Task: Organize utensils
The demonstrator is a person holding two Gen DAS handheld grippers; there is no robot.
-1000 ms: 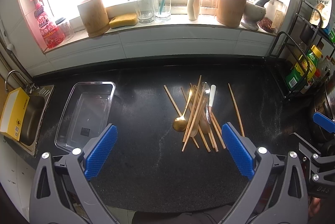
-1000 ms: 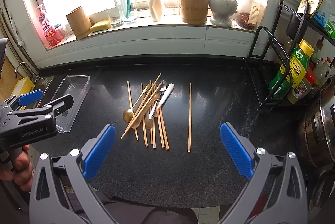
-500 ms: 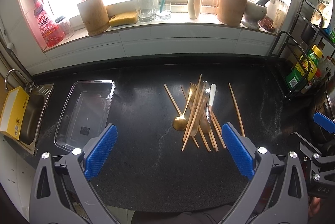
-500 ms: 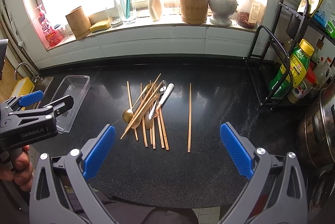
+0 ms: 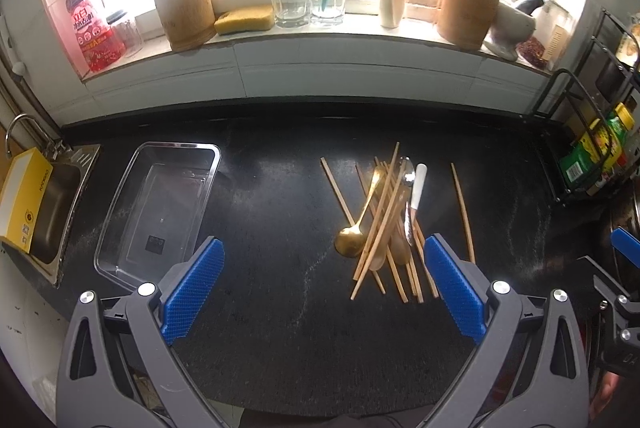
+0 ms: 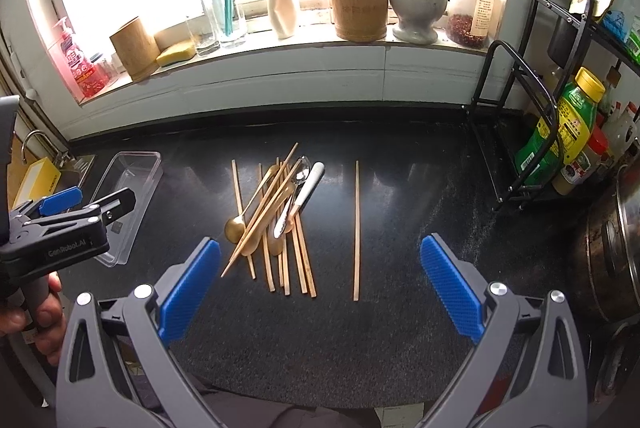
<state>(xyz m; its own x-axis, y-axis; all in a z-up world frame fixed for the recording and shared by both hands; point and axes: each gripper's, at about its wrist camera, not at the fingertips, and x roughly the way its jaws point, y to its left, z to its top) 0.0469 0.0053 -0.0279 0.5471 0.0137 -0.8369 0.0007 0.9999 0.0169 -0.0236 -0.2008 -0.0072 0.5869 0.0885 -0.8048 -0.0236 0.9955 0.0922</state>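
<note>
In the left wrist view, the left gripper (image 5: 323, 283) fills the lower part of the frame with its blue-padded fingers (image 5: 192, 290) spread wide apart and nothing between them, above the black tabletop (image 5: 280, 328). A clear plastic tray (image 5: 120, 204) lies at the left of the frame, empty, beside the metal sink (image 5: 52, 204) at the far left edge. Right of centre lies the pile of utensils (image 5: 390, 224): wooden chopsticks crossed over one another, a gold spoon (image 5: 352, 242) with its bowl toward the camera, and a white-handled utensil (image 5: 418, 188). A single chopstick (image 5: 463, 212) lies apart, just right of the pile. In the right wrist view, the right gripper (image 6: 320, 286) sits at the bottom, its fingers likewise wide apart and holding nothing. The pile is at centre frame, the single chopstick to its right, the tray at the left. The left gripper shows at the left edge, held by a hand (image 6: 44, 312). A bamboo holder (image 6: 359, 2) stands on the windowsill at the top.
</note>
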